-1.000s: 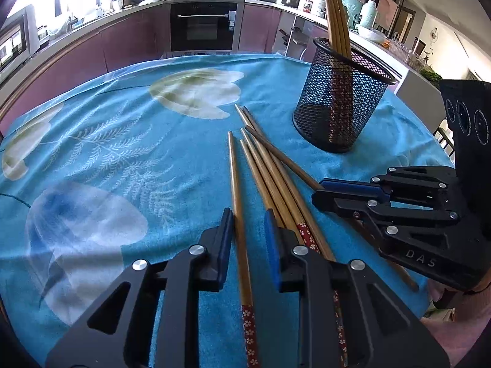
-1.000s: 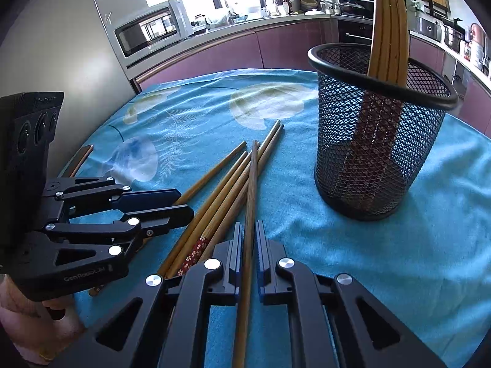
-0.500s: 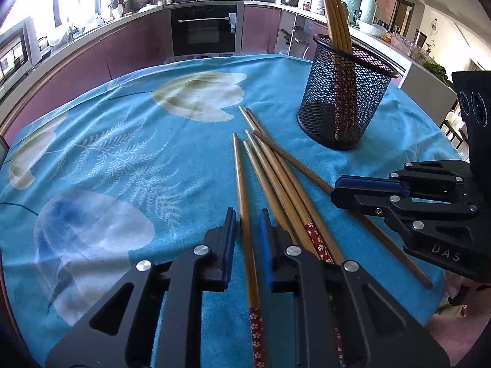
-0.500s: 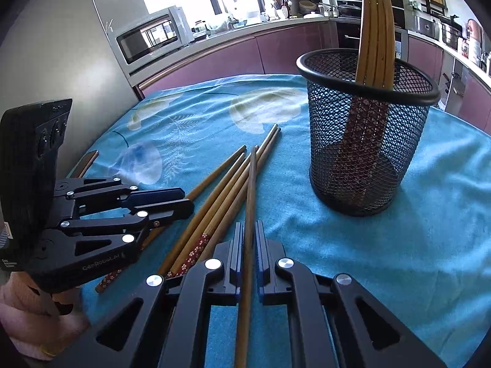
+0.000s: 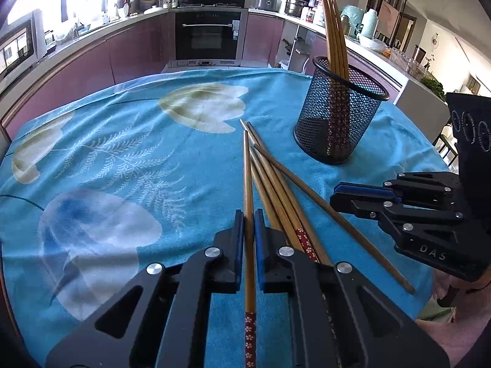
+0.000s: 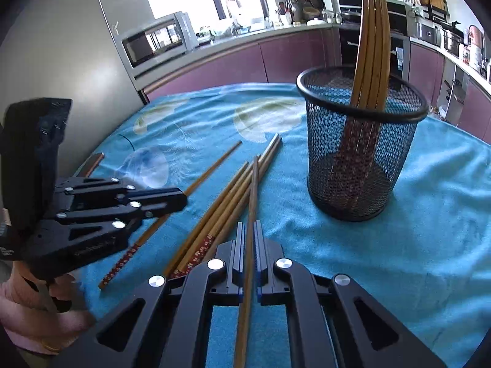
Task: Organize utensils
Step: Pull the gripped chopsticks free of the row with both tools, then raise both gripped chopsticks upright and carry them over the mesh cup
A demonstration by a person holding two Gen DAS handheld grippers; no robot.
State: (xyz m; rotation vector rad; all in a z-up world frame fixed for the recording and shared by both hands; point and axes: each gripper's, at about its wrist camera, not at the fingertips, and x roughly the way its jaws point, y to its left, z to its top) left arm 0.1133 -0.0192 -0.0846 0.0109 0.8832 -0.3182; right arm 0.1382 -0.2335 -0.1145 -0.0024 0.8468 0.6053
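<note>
Several wooden chopsticks point(image 5: 276, 184) with red flowered ends lie in a loose bundle on the blue tablecloth. My left gripper point(image 5: 249, 214) is shut on one chopstick point(image 5: 247, 168) that points forward. My right gripper point(image 6: 251, 225) is shut on another chopstick point(image 6: 253, 190). A black mesh cup point(image 5: 337, 122) holds several upright chopsticks point(image 5: 334, 30) at the right; it also shows in the right wrist view point(image 6: 359, 153). The right gripper shows in the left wrist view point(image 5: 399, 205). The left gripper shows in the right wrist view point(image 6: 129, 205).
The table carries a blue cloth point(image 5: 122, 159) with leaf prints. Kitchen counters, an oven point(image 5: 208, 36) and a microwave point(image 6: 156, 43) stand behind the table. The table's edge drops away at the right, past the mesh cup.
My left gripper has closed from open onto the leftmost chopstick. Both grippers have drawn back and up a little from the mesh cup, the right still holding its chopstick.
</note>
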